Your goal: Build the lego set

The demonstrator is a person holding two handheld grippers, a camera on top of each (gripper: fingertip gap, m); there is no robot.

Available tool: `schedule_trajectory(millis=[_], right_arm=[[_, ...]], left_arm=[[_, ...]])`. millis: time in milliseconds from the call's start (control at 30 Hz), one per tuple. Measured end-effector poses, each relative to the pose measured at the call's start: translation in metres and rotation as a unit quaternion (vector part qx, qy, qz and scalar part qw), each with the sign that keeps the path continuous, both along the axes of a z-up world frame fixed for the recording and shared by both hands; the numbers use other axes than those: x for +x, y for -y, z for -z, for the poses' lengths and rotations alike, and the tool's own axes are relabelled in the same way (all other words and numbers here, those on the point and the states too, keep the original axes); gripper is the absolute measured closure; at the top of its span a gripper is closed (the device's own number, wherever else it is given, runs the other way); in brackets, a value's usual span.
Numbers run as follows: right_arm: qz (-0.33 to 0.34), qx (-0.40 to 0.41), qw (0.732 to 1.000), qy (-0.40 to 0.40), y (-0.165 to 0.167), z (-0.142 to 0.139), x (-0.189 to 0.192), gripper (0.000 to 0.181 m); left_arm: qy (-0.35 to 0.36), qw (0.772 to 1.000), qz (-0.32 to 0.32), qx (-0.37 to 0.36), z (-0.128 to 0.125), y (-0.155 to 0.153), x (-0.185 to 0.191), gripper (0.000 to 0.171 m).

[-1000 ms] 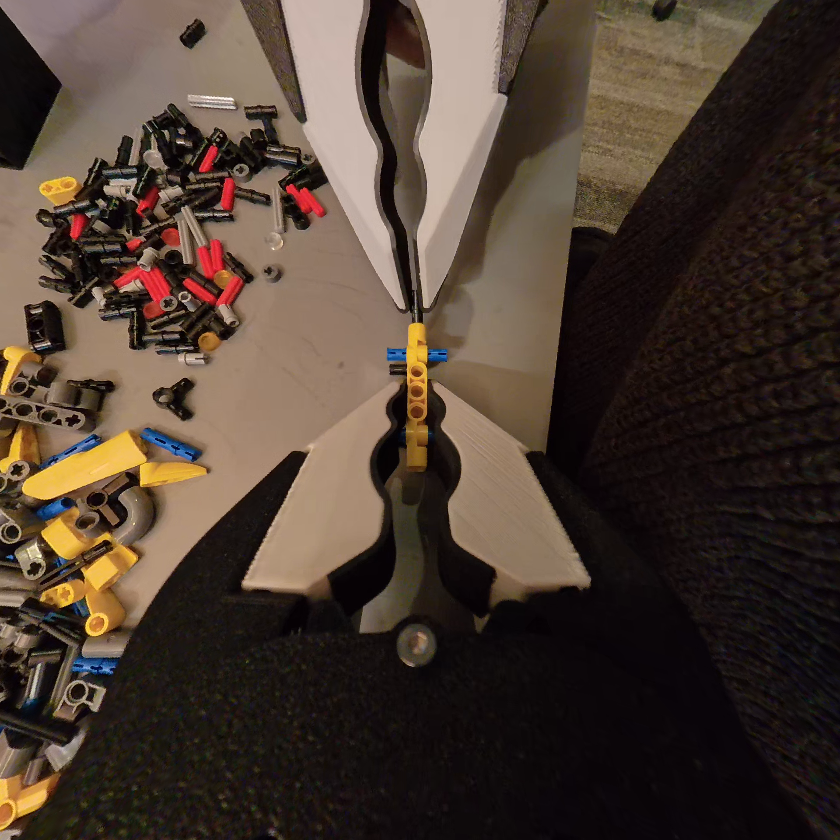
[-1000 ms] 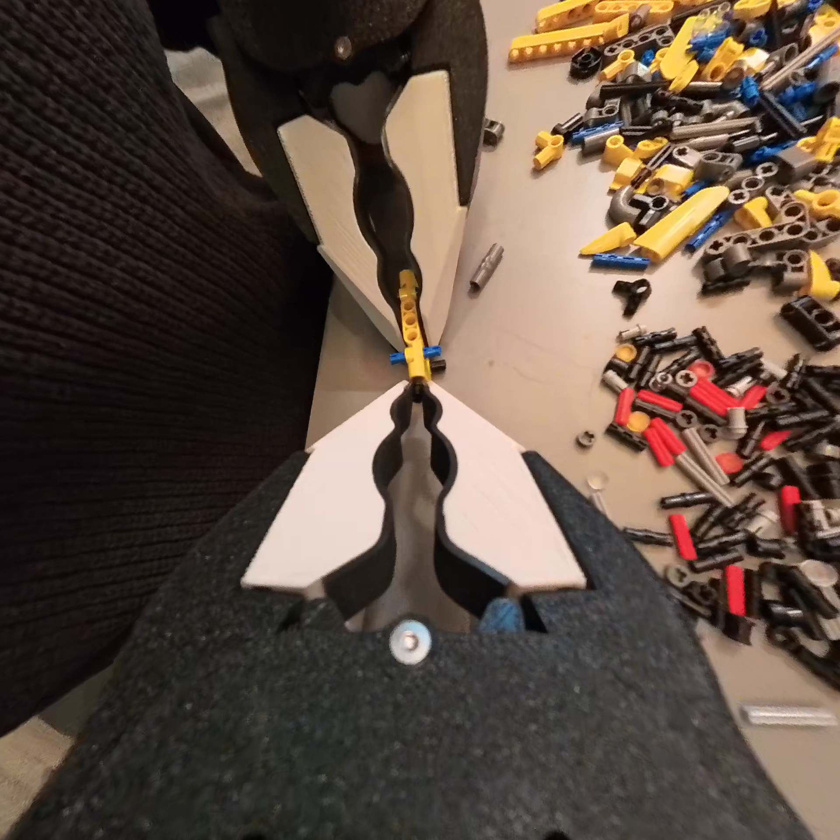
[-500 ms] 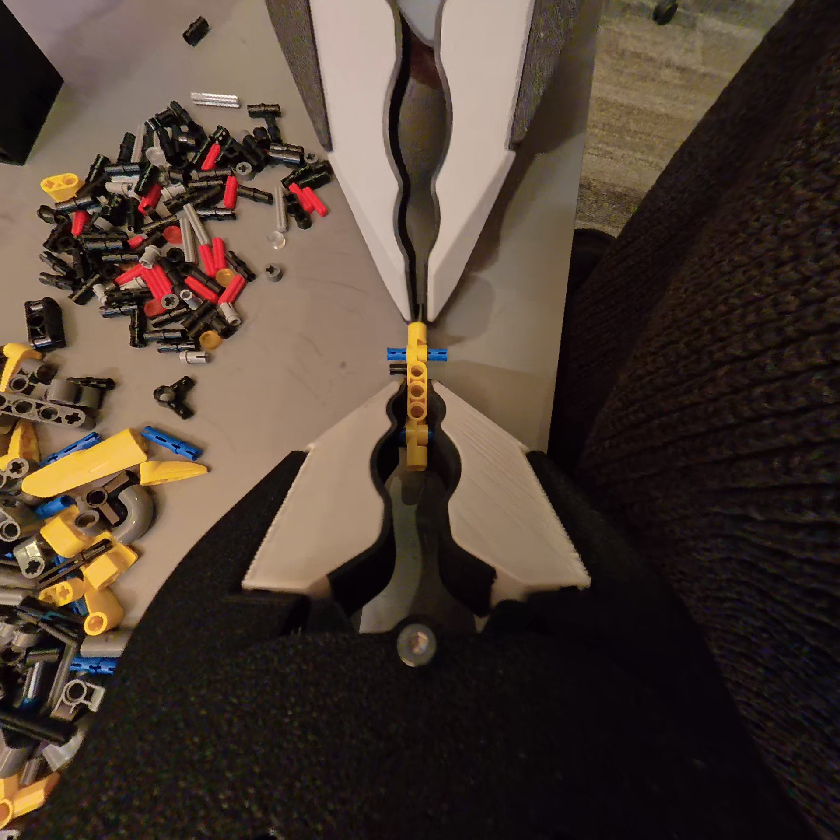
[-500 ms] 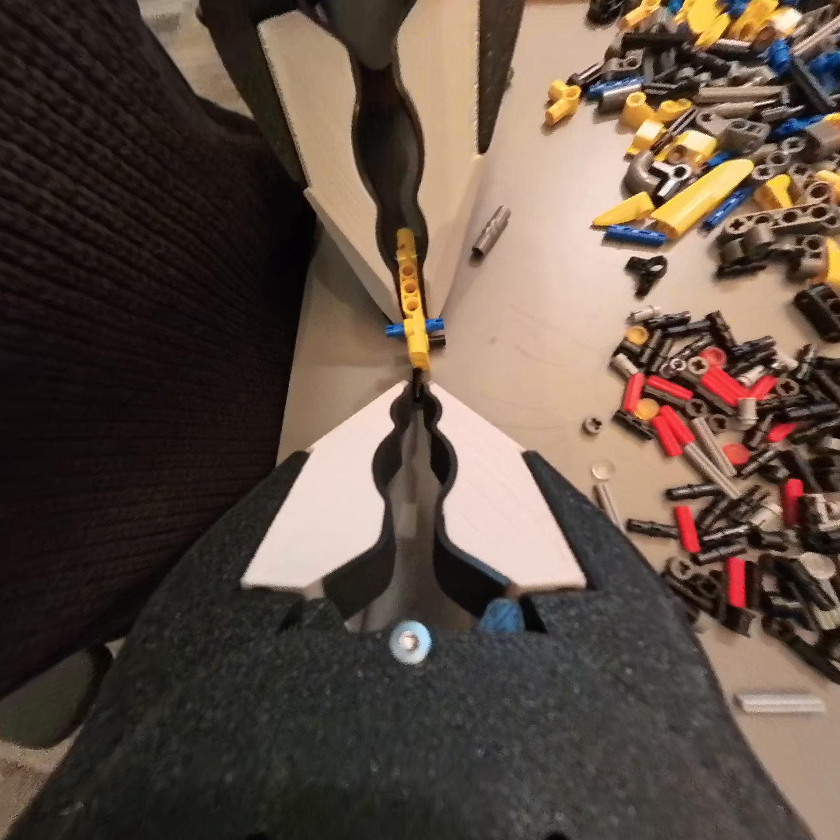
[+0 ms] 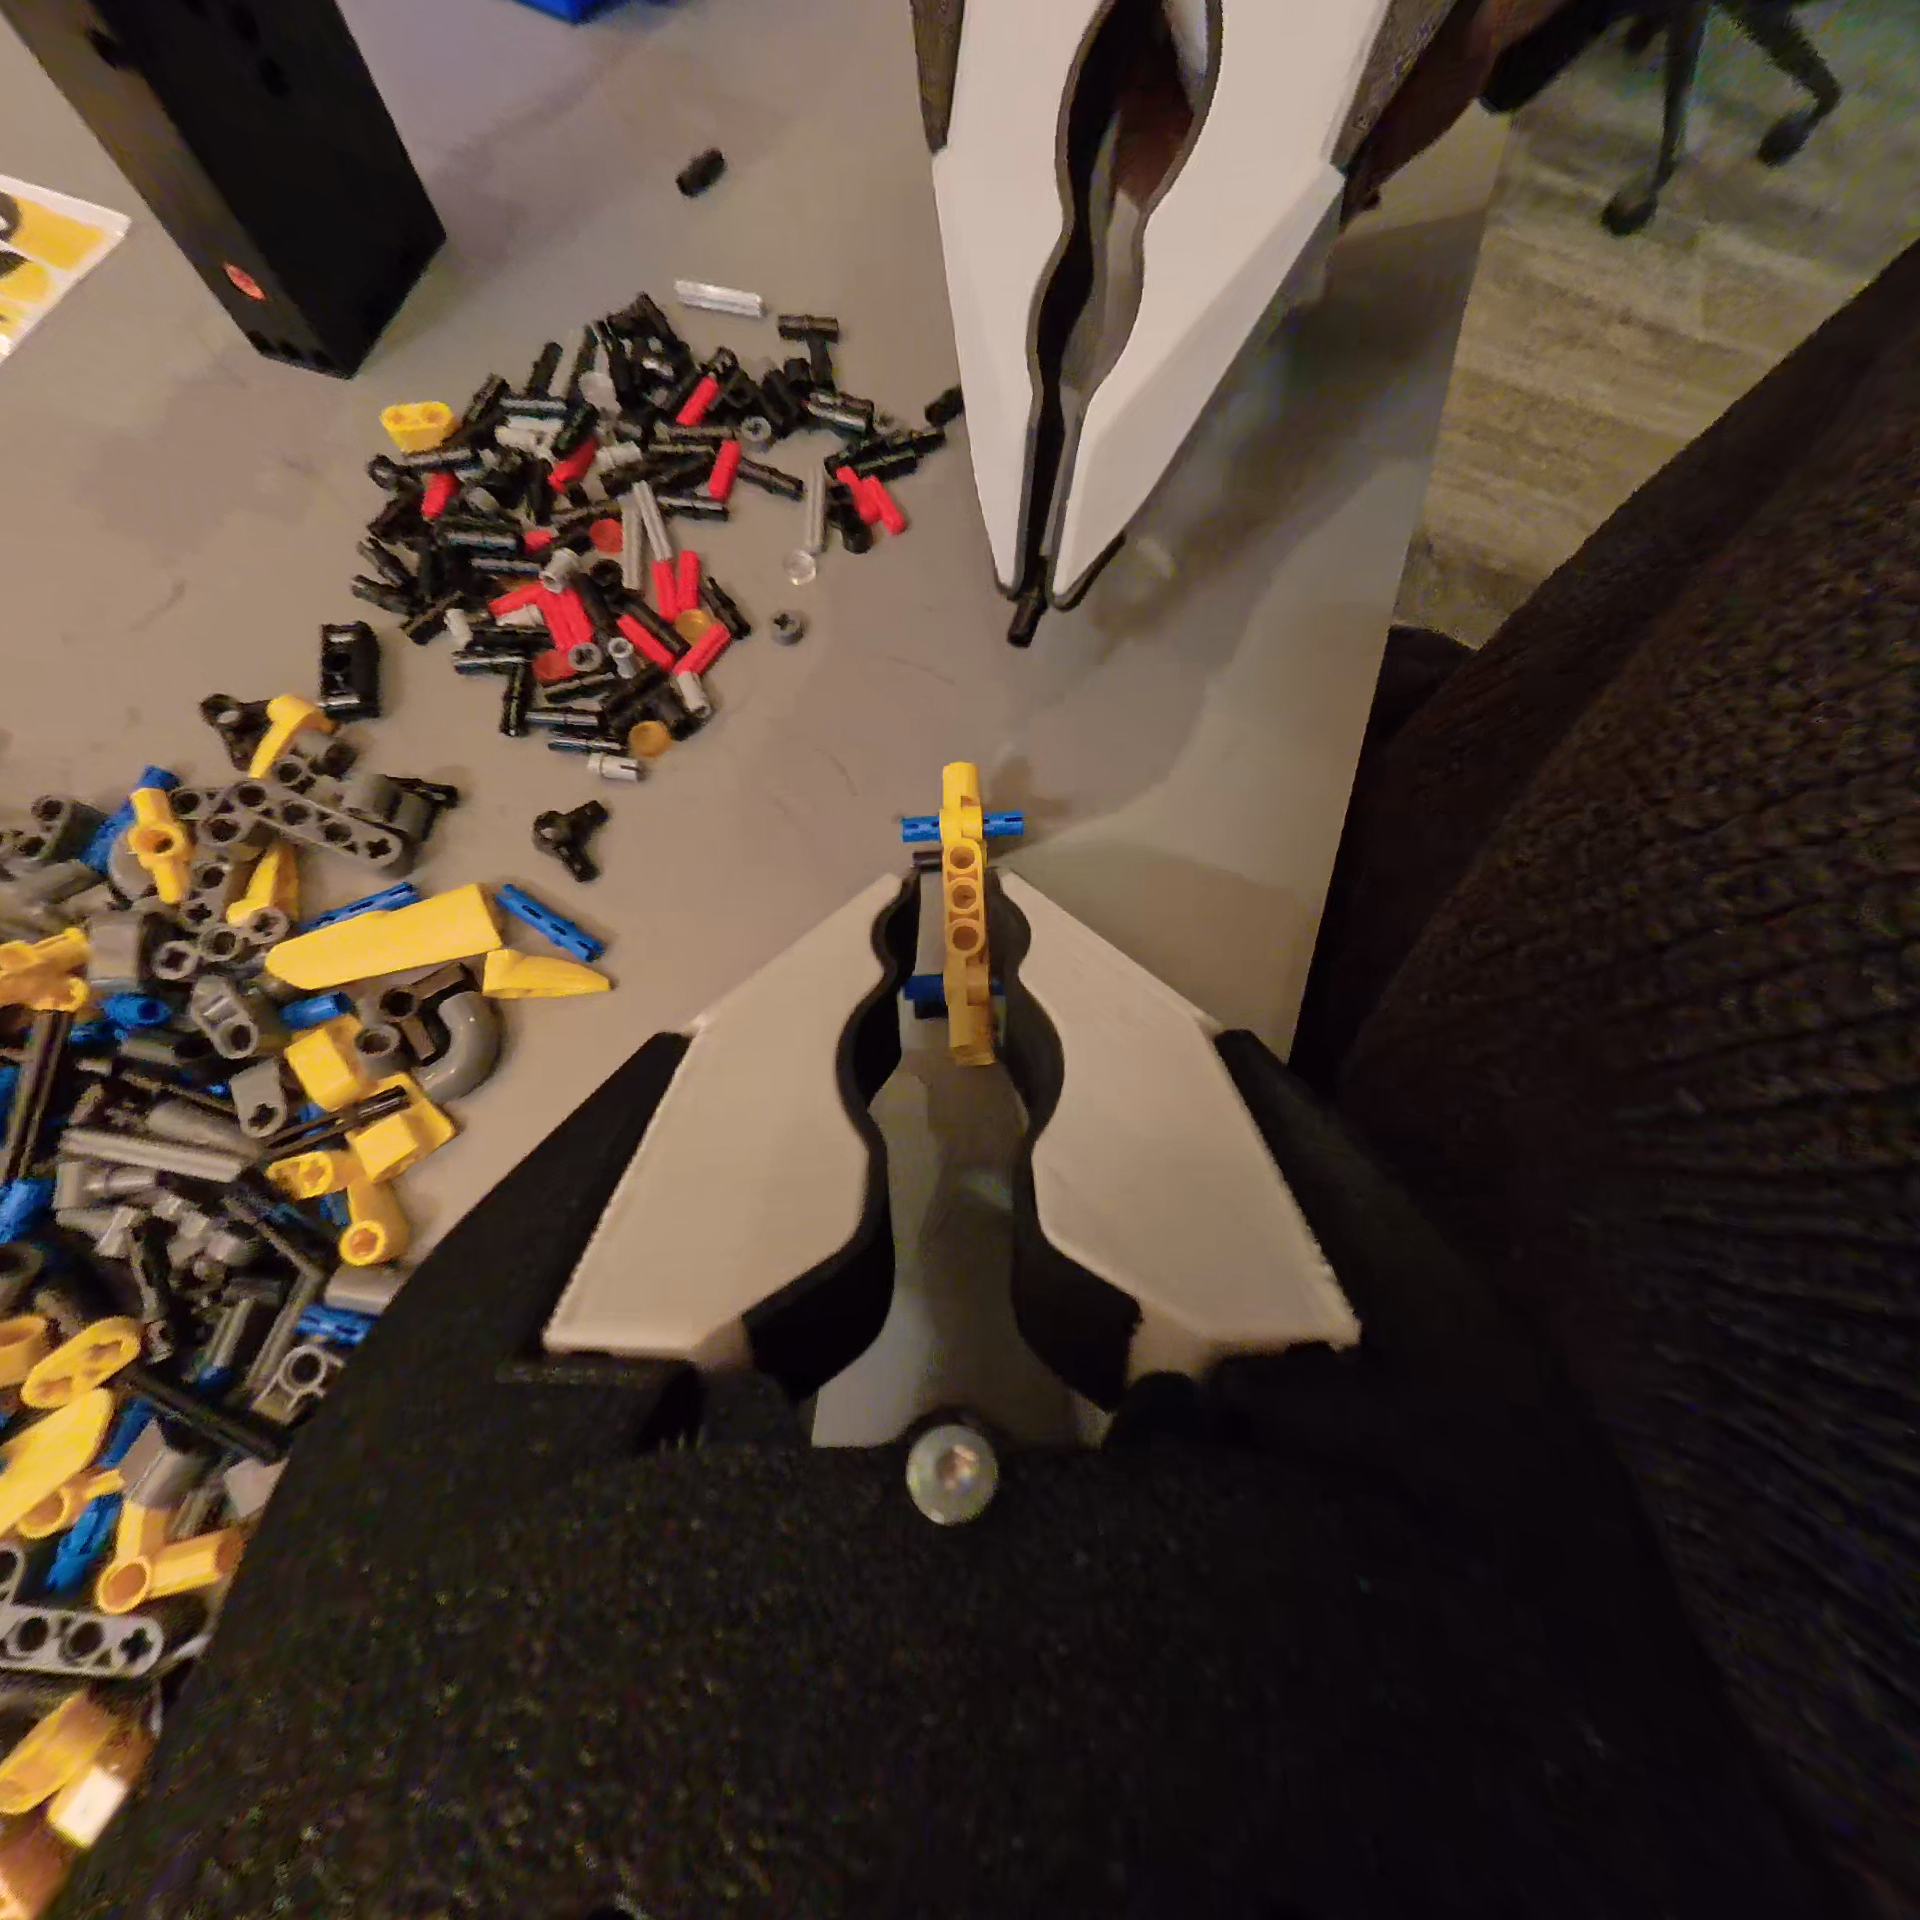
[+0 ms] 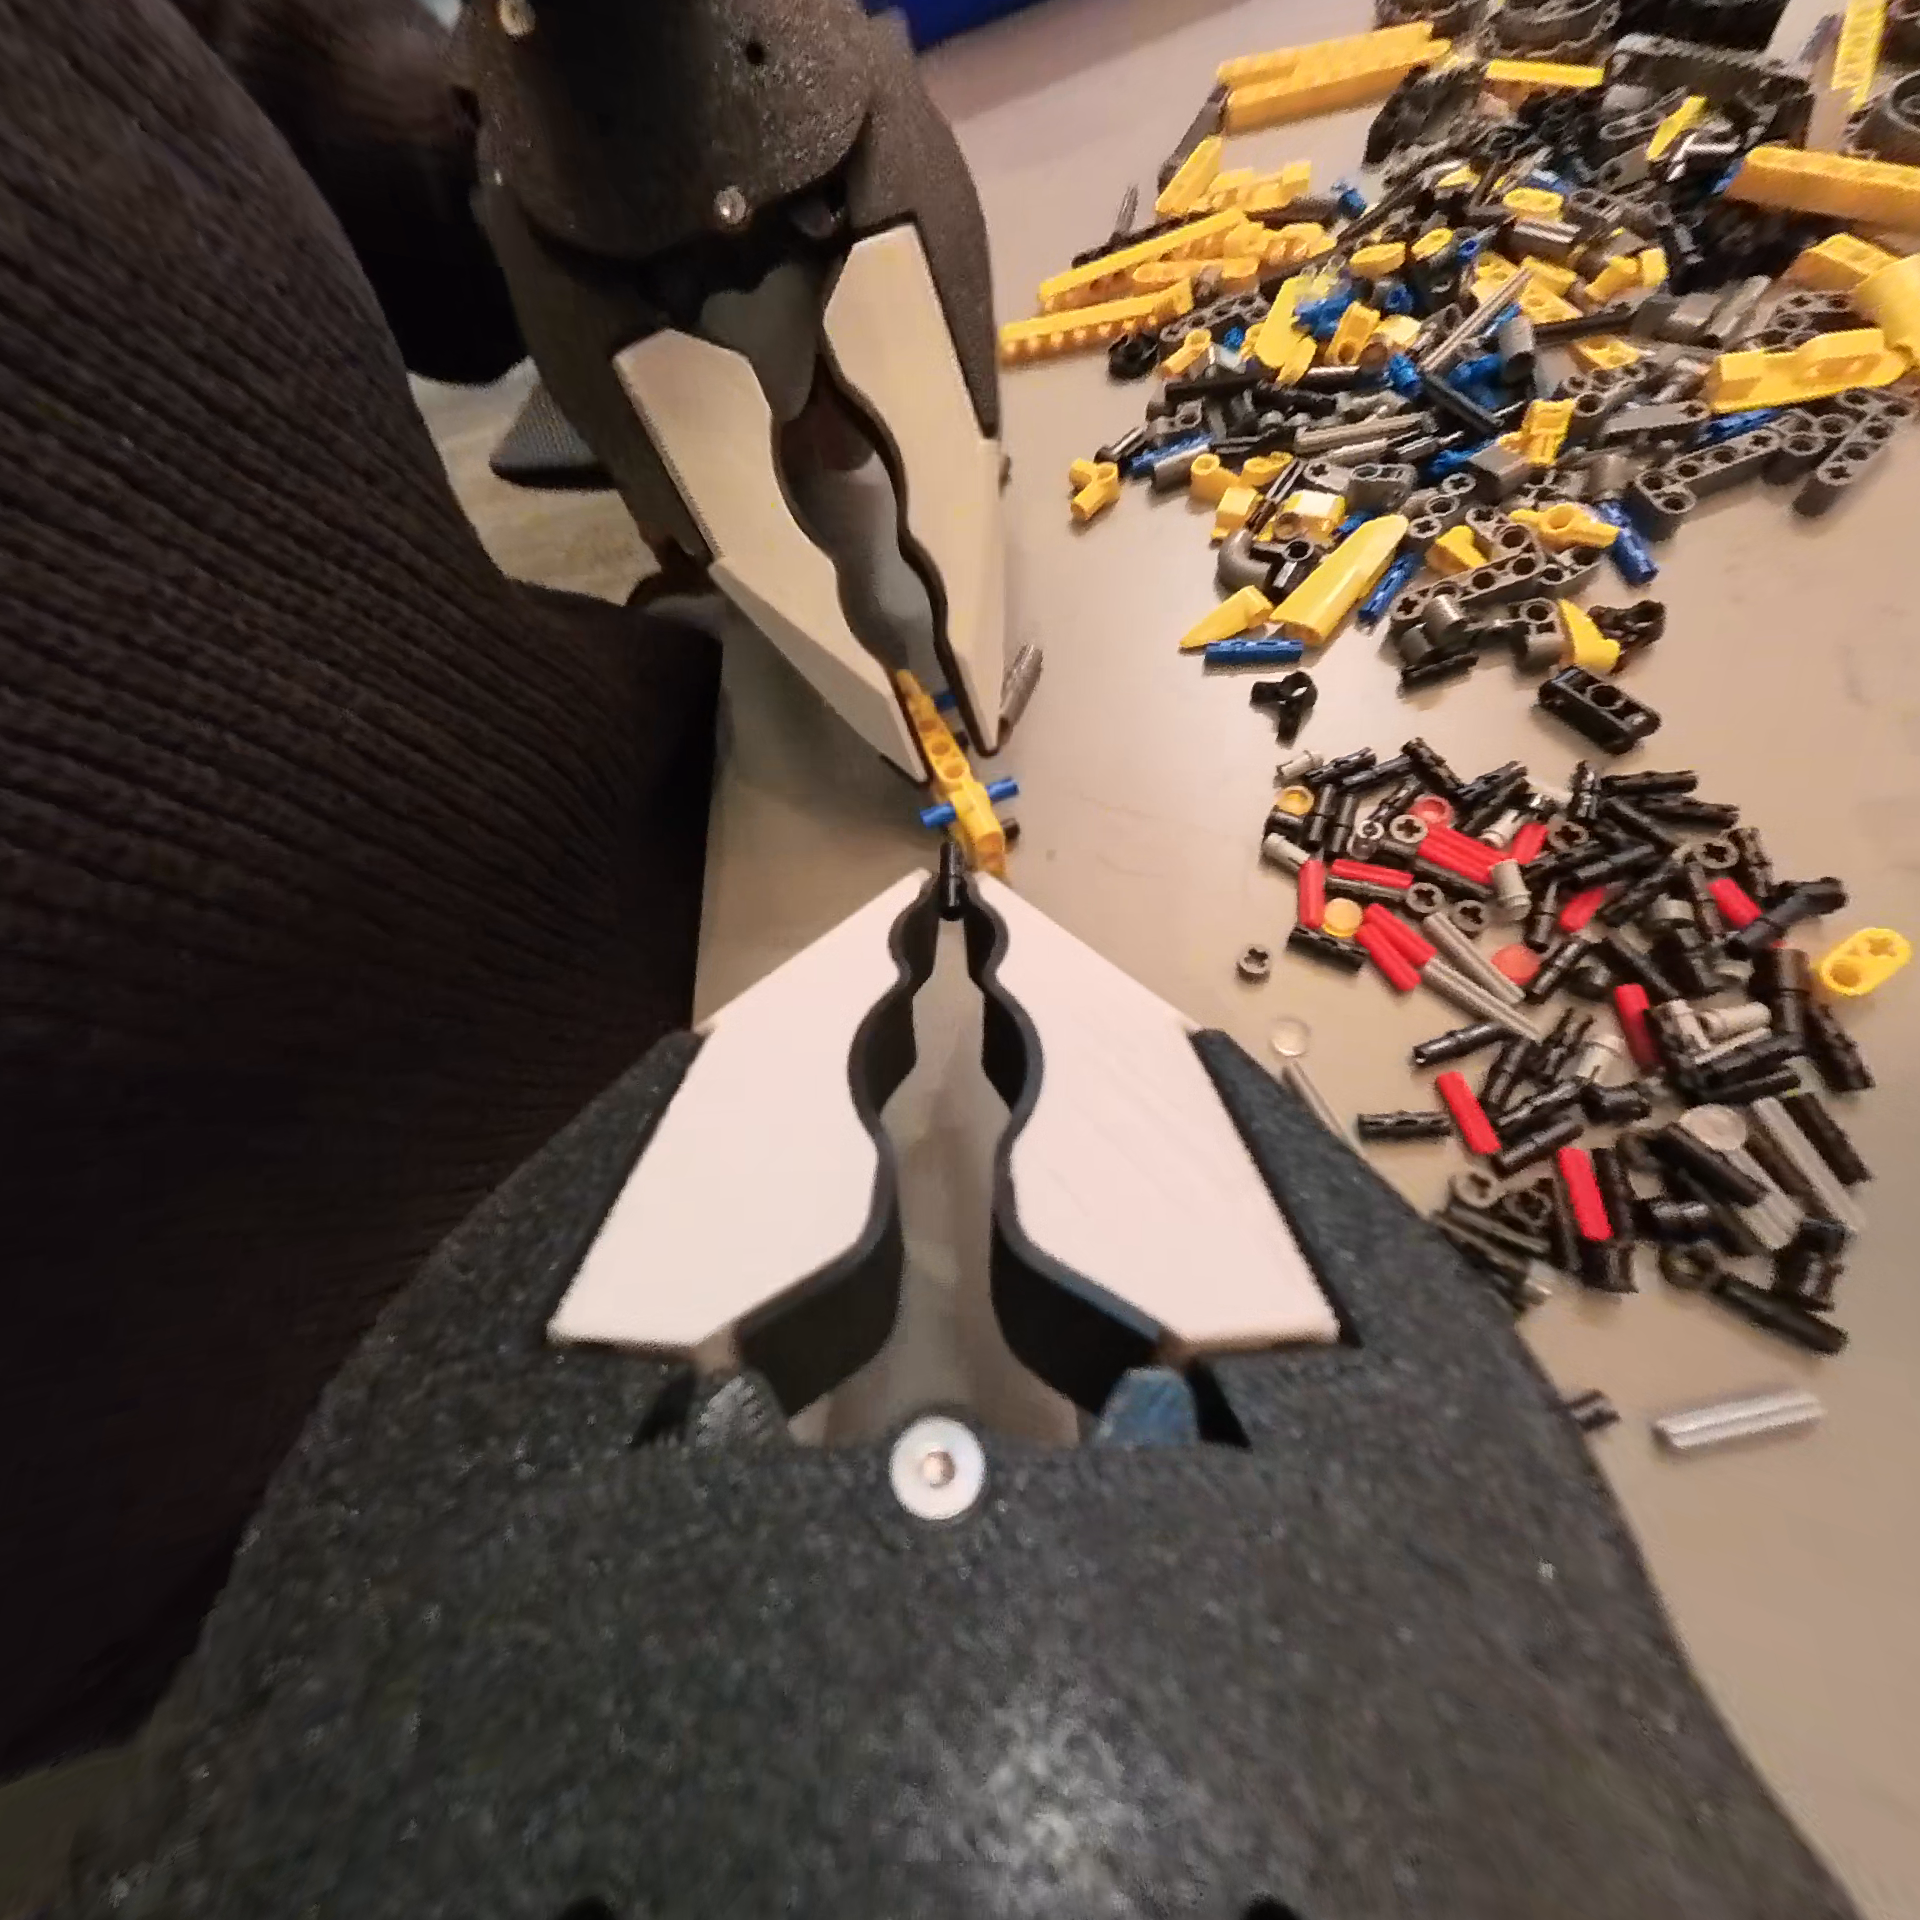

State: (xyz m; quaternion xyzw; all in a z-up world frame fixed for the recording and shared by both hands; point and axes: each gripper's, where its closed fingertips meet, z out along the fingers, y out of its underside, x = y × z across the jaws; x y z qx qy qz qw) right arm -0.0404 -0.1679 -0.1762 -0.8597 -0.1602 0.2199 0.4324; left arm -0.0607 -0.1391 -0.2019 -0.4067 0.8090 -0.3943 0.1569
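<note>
My left gripper [image 5: 958, 883] is shut on a yellow holed beam [image 5: 964, 914] with a blue pin [image 5: 961, 826] through its far end. It holds the beam above the grey table near its right edge. My right gripper [image 6: 948, 883] is shut on a small black pin [image 6: 948, 883]. In the left wrist view the right gripper [image 5: 1034, 603] hangs beyond the beam with the black pin [image 5: 1027, 620] sticking out of its tips, apart from the beam. In the right wrist view the beam [image 6: 961, 784] and the left gripper [image 6: 951, 758] sit just past the pin.
A pile of black, red and grey pins [image 5: 623, 540] lies on the grey table [image 5: 727, 831]. A pile of yellow, blue and grey parts [image 5: 208, 1039] lies at the left. A black box [image 5: 239, 166] stands at the far left. A dark knitted sleeve [image 5: 1662, 1039] fills the right side. About 5 cm separates my left fingertips from my right.
The right gripper has drawn back from the beam's tip with the black pin, opening a gap. The left gripper still holds the beam and has tilted a little.
</note>
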Motion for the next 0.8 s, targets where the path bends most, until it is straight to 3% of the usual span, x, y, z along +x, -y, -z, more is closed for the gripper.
schedule_trajectory(millis=[167,500,800], right_arm=[[0.017,0.01,0.999,-0.027,-0.001,-0.006,0.0,0.177],[0.01,0.024,0.988,-0.15,-0.005,-0.03,-0.017,0.177],[-0.014,-0.052,0.935,-0.351,0.002,-0.035,-0.03,0.177]], left_arm=[[0.042,0.999,-0.02,-0.003,-0.015,0.001,0.004,0.159],[0.102,0.991,-0.002,-0.083,-0.051,0.027,0.006,0.159],[0.117,0.987,0.037,-0.105,-0.061,0.039,-0.007,0.163]])
